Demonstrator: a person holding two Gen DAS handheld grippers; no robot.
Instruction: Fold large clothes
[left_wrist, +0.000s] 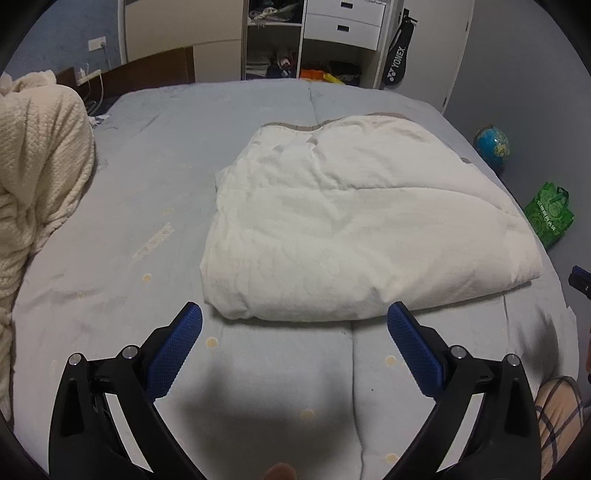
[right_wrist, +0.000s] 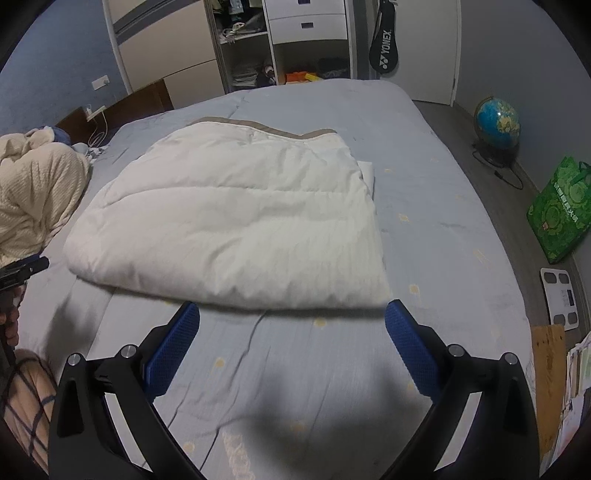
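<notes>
Both grippers (left_wrist: 294, 314) (right_wrist: 291, 314) gape empty over blue bed (left_wrist: 147, 206); wardrobe (left_wrist: 273, 37) beyond.

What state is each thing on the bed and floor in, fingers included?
White quilt: folded into a thick rectangle, lying flat on the bed, not held.
Cream knitted blanket: bunched in a heap at the bed's left side.
Bed cover: spread flat, lightly creased.
Left gripper: fingers wide open, empty.
Right gripper: fingers wide open, empty.
Globe: upright on the floor.
Green bag: standing against the wall.
</notes>
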